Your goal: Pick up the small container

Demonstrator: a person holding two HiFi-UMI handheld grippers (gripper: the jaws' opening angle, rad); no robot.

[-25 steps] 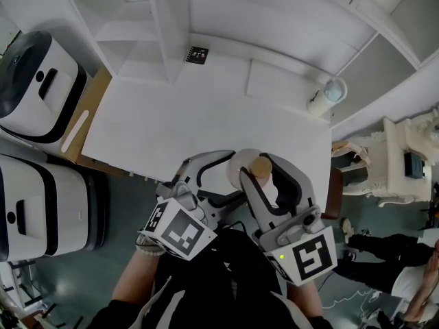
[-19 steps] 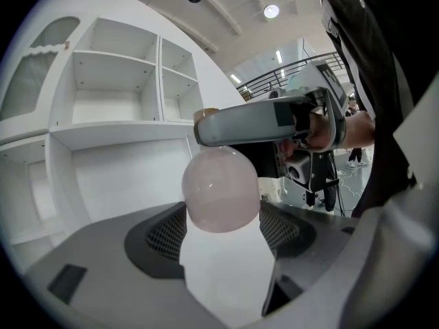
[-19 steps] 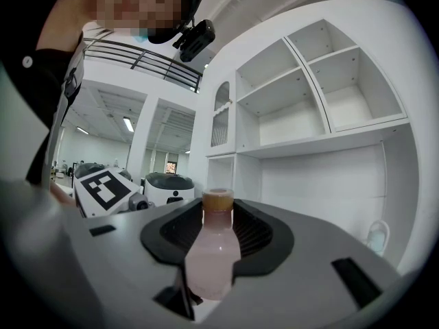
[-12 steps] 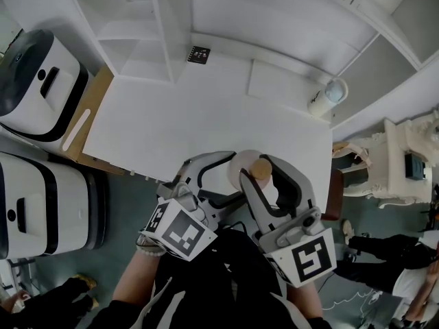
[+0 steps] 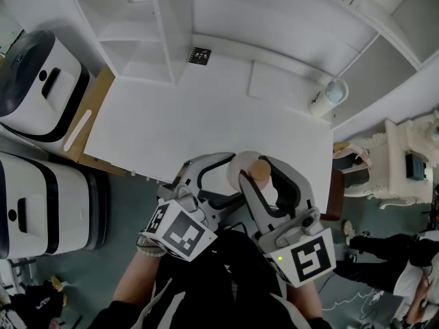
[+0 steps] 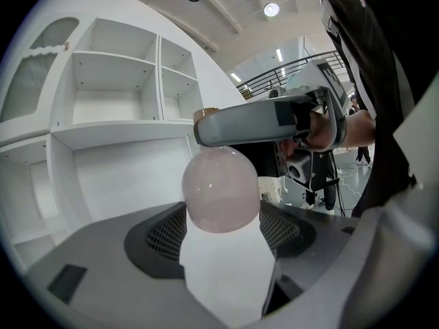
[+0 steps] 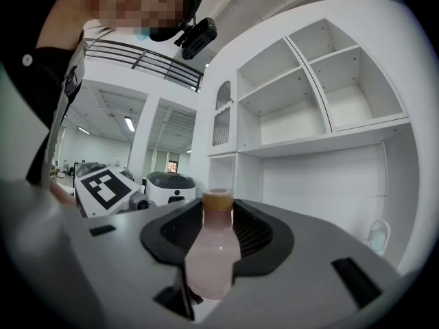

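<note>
The small container is a pale pink bottle (image 5: 245, 170) with a tan cap (image 5: 260, 168), held in the air over the front edge of the white table (image 5: 192, 115). My left gripper (image 5: 234, 177) is shut on its rounded body, which fills the left gripper view as the bottle (image 6: 219, 190) between the jaws of the left gripper (image 6: 221, 225). My right gripper (image 5: 260, 175) is shut on the same bottle from the other side. In the right gripper view the bottle (image 7: 212, 252) stands upright in the right gripper (image 7: 214, 245), cap (image 7: 218, 201) on top.
A white shelving unit (image 5: 137, 26) rises behind the table. On the table lie a small black marker tag (image 5: 199, 55), a flat white panel (image 5: 281, 84) and a white cup-like object (image 5: 326, 96) at the far right corner. Two white-and-black machines (image 5: 38, 88) stand on the left.
Both grippers and the bottle stay where they were. Only a person on the floor at the lower left has shifted.
</note>
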